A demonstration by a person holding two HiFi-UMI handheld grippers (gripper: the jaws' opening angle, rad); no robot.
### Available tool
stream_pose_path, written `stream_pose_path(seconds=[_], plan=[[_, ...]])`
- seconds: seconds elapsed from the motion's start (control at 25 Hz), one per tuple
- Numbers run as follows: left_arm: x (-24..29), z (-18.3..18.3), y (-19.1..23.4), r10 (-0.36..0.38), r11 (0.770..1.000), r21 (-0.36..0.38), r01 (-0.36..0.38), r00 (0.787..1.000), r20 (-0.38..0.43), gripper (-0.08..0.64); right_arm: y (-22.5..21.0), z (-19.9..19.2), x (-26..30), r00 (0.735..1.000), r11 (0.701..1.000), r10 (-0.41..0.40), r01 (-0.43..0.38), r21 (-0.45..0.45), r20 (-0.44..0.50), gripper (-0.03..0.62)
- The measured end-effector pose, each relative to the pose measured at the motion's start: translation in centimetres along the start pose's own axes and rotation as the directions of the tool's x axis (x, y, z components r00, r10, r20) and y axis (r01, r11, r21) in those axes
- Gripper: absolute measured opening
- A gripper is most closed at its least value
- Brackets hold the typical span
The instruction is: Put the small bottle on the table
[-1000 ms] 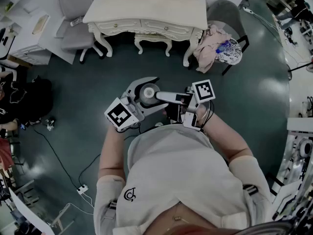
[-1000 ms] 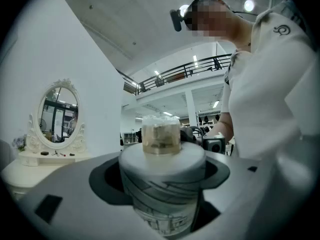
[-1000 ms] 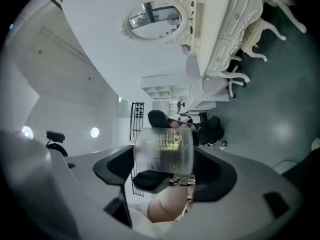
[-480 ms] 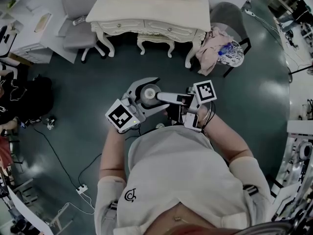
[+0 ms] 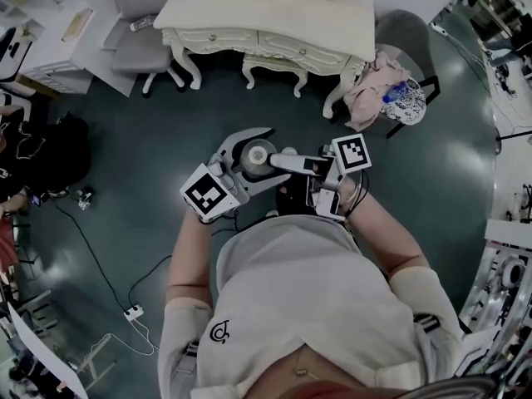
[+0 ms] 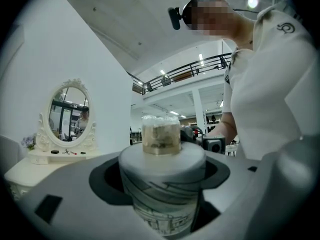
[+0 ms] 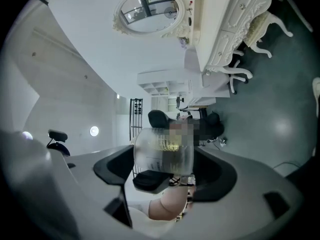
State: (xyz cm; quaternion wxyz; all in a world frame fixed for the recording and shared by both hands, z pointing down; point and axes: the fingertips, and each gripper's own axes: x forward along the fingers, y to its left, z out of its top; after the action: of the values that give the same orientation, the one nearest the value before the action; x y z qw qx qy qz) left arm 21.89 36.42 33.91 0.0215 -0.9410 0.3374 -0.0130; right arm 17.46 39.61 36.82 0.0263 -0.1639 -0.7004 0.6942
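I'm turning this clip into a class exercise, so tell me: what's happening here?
A person stands holding a gripper in each hand. The left gripper is shut on a printed canister, held upright. The right gripper is shut on the small bottle, a clear one, right by the canister's top; whether the two touch cannot be told. The white dressing table stands some way ahead, so the bottle is not yet on it.
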Motion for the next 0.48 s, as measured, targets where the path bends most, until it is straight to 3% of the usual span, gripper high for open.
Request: stream_pose_path(seconds=[0.2,0.48], plan=[[1.5,-0.8,6.0,0.037,0.999,0.012,-0.036,0.999,-0.018,0.356,-0.9,5.9,1.0,0.999,1.0,0.02,-0.02,0.014,-0.033,0.362],[5.3,-1.9,17.2,0.064,0.998,0.005,-0.063,0.997,-0.047,0.356,-1.7,17.6,1.9,0.998,0.999,0.041,-0.041,0.018,-0.037,0.362]])
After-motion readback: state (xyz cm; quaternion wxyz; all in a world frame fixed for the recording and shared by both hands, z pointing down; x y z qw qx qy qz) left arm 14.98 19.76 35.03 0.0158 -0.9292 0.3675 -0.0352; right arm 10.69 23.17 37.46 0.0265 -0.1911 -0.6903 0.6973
